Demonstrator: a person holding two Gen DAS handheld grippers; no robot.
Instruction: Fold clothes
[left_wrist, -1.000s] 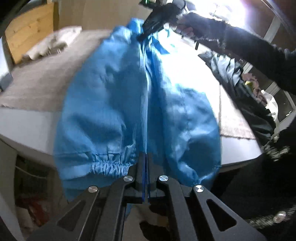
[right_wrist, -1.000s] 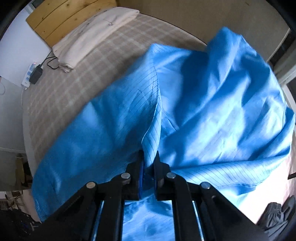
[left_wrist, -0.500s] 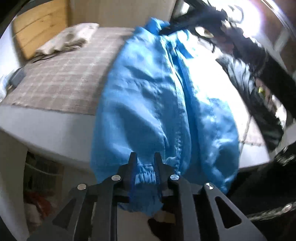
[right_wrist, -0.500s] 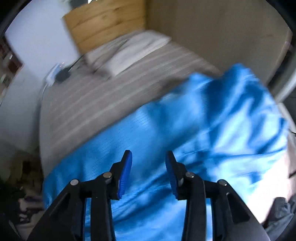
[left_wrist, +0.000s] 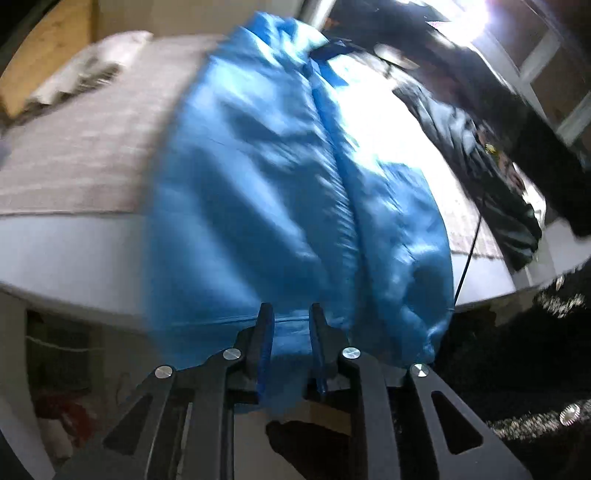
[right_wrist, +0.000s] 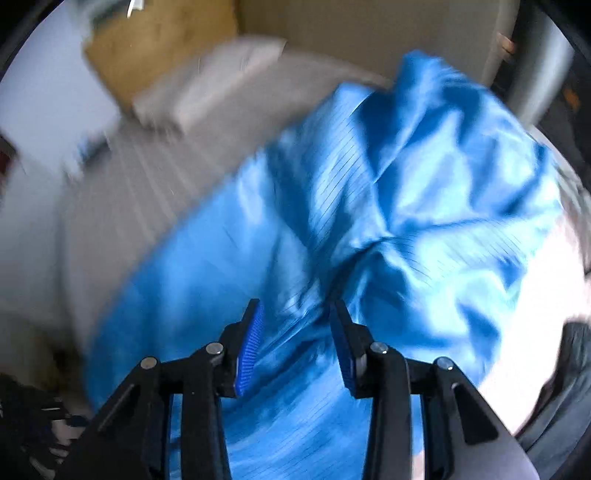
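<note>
Clothes: blue garment lies across the bed. My left gripper is opening, hem between its jaws; my right gripper stands apart above it.

Black left tongs and right tongs with ribbed blue pads, angular cut-out arms and silver screws, plus a dark sleeve there.
</note>
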